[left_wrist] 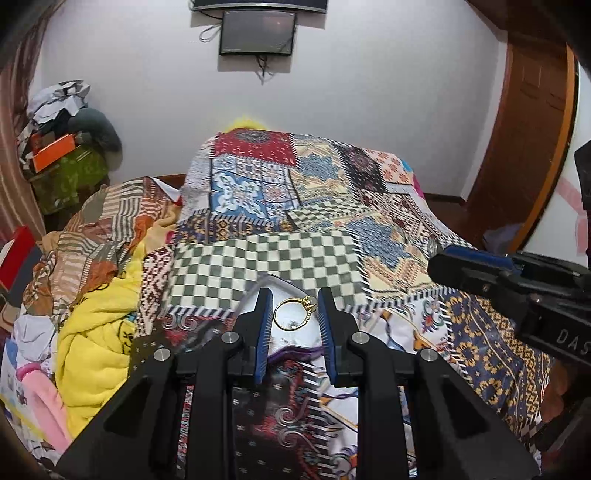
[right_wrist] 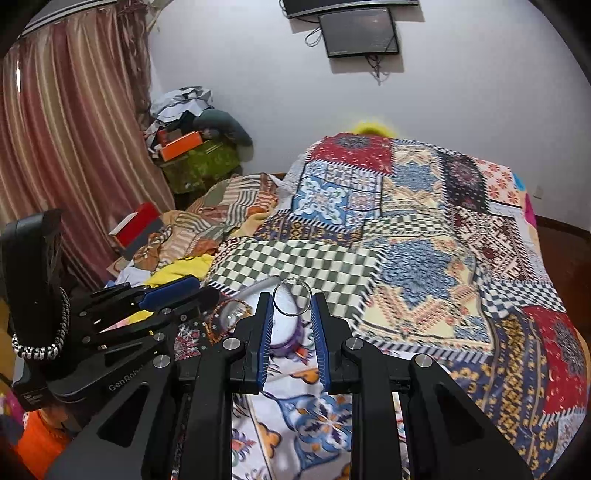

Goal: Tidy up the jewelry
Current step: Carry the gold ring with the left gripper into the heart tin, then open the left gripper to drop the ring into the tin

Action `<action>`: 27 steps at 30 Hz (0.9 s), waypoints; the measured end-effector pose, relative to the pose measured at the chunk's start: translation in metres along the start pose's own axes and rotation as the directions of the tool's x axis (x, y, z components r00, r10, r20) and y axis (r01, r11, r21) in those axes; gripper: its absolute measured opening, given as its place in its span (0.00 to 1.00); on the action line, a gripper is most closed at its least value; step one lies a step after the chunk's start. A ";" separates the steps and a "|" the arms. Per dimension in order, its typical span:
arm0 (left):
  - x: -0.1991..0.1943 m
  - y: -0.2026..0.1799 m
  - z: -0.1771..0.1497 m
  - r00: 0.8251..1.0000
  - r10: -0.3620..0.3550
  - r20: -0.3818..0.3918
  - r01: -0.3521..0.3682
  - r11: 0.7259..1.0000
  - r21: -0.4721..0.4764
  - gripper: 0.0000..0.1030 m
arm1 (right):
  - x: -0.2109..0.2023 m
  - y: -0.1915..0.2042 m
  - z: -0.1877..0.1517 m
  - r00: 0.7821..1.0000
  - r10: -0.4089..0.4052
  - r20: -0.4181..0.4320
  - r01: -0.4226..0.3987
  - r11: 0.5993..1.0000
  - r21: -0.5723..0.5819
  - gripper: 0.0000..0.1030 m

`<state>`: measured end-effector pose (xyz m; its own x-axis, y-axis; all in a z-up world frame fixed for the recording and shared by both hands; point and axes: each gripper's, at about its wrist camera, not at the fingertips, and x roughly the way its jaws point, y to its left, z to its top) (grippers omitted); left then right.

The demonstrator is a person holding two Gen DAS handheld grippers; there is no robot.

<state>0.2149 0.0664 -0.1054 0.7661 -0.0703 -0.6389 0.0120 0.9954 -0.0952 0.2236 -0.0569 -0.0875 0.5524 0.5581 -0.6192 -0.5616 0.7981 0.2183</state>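
Left wrist view showed the left gripper (left_wrist: 295, 295) held over a bed, its two black fingers lined with ribbed blue pads (left_wrist: 264, 332). Between the tips was one gold ring (left_wrist: 294, 313), a thin round band with a small ornate setting at its upper right; the setting lay against the right pad, but whether the left pad touched the band I could not tell, so the grip itself was unclear. Below the ring lay a clear plastic box (left_wrist: 275, 286) with a pale inside. At the right edge the right gripper (left_wrist: 437, 264) came in, and the white letters "DAS" were readable on its black body.

Right wrist view showed the right gripper (right_wrist: 292, 299) with the same black fingers and blue pads (right_wrist: 265, 338). One silver ring (right_wrist: 292, 301), plain and smooth, sat between the tips, wedged by both pads, above the clear plastic box (right_wrist: 258, 286). The left gripper (right_wrist: 207, 290) appeared at the left, its body printed "GenRobo" with the rest cut off, and a braided black-and-white cord (right_wrist: 51, 339) looped round its handle.

Both views showed one patchwork bedspread (right_wrist: 424, 258) of printed squares: green-and-cream checks, blue medallions, red florals. Two dark screens (right_wrist: 358, 35) hung on the white wall, and a striped pink curtain (right_wrist: 66, 129) hung at the left.
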 end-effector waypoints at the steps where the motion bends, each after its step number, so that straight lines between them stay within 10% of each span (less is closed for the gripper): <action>1: 0.000 0.004 0.001 1.000 0.005 0.003 -0.005 1.000 -0.008 0.23 | 0.005 0.002 0.001 1.000 0.005 -0.005 -0.005 1.000 -0.002 0.18; 27: 0.073 0.050 -0.005 0.993 -0.052 -0.107 0.041 0.994 -0.097 0.23 | 0.096 0.010 -0.012 0.980 0.021 -0.196 -0.030 0.999 -0.045 0.18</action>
<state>0.2682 0.1107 -0.1603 0.6911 -0.1284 -0.7113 -0.0190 0.9805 -0.1955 0.2634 0.0013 -0.1539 0.4096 0.5192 -0.7501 -0.6052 0.7699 0.2025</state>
